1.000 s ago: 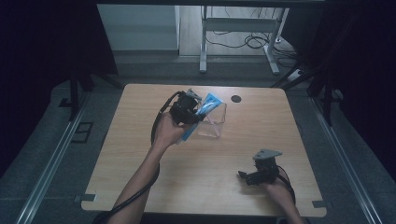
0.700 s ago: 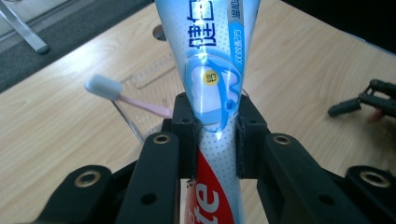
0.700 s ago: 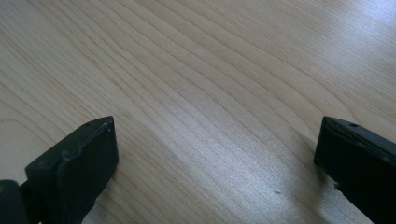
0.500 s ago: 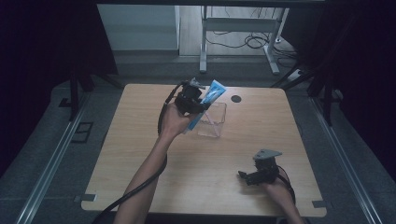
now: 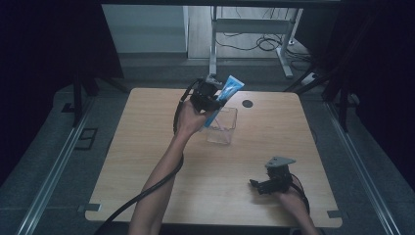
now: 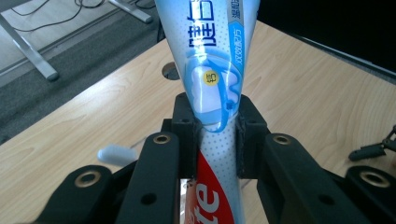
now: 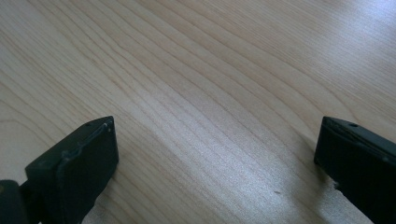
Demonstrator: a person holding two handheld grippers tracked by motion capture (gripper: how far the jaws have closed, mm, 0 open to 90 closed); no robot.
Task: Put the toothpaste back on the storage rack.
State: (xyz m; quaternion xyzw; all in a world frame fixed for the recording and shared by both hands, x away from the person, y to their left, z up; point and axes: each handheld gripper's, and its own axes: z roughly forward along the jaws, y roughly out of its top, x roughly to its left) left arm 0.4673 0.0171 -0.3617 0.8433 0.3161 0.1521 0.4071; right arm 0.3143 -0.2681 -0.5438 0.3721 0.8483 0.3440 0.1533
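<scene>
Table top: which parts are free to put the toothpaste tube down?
Bare wood lies left of the clear container, up to the table edge, and in the near middle between forearm and right tool. It is crowded at the container, where the left tool holds the toothpaste tube.

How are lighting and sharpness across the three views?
High view: dim, dark surroundings, the toothpaste tube small but legible. Left gripper view: bright and sharp on the tube's print, the nearest jaws slightly soft. Right gripper view: table grain crisp, soft sheen, jaws a little blurred.
</scene>
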